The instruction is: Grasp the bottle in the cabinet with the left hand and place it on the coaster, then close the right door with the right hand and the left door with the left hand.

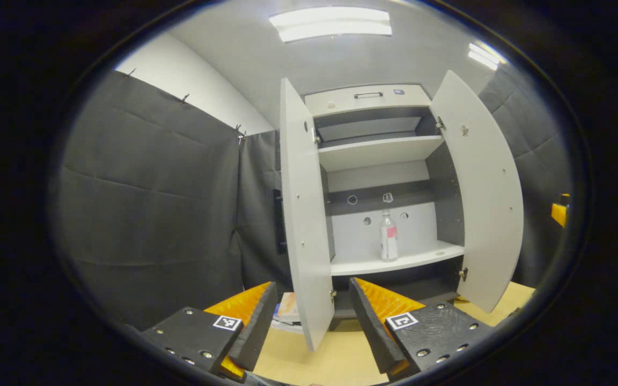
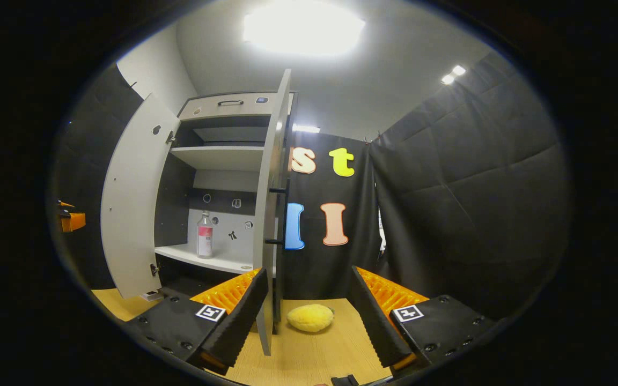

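Both cabinet (image 1: 379, 177) doors stand wide open, and the bottle (image 1: 388, 236) sits upright on the lower shelf (image 1: 421, 258), toward the back. The left hand-held gripper (image 1: 313, 313) hangs well short of it, jaws spread, holding nothing, the left door (image 1: 303, 214) edge between its fingers. The right hand-held gripper (image 2: 309, 316) is open too, empty, over the wooden surface (image 2: 314, 354), a yellow sponge (image 2: 310, 317) ahead beside the right door (image 2: 271, 214)
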`<state>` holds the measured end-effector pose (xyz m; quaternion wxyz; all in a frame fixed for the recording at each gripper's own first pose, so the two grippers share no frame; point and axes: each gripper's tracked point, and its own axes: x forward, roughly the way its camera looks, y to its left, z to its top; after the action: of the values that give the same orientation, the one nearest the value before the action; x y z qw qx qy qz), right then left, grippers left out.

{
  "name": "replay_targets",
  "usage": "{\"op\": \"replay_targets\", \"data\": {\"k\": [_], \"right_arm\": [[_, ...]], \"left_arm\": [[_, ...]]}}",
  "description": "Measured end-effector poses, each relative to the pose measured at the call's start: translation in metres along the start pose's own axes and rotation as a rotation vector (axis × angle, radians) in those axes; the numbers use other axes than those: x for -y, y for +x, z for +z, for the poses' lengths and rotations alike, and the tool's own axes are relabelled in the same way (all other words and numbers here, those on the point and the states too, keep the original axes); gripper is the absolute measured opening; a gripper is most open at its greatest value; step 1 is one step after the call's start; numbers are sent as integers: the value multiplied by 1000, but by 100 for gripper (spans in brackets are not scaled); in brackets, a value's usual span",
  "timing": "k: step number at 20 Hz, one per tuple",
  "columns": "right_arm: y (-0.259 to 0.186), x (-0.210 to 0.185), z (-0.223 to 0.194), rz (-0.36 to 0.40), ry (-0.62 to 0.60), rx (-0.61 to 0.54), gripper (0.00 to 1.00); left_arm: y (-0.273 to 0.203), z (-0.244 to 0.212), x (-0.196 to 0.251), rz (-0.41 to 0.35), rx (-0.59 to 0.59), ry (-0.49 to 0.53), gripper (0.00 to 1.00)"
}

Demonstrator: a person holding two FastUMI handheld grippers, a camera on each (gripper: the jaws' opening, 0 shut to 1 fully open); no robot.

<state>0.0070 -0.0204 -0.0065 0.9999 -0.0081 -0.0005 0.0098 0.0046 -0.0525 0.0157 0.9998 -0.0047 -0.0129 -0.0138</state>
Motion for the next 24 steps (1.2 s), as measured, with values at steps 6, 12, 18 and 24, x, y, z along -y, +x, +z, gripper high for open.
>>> {"op": "replay_targets", "data": {"k": [6, 12, 18, 24], "right_arm": [[2, -6, -14, 64, 11, -19, 97], [11, -4, -27, 49, 5, -45, 97], [21, 11, -28, -48, -19, -43, 97], [29, 26, -31, -144, -31, -48, 97]], "left_arm": [[27, 16, 44, -66, 16, -33, 89], [84, 21, 78, -122, 15, -44, 89], [153, 28, 118, -222, 34, -71, 89], [213, 33, 152, -300, 62, -92, 82]]}}
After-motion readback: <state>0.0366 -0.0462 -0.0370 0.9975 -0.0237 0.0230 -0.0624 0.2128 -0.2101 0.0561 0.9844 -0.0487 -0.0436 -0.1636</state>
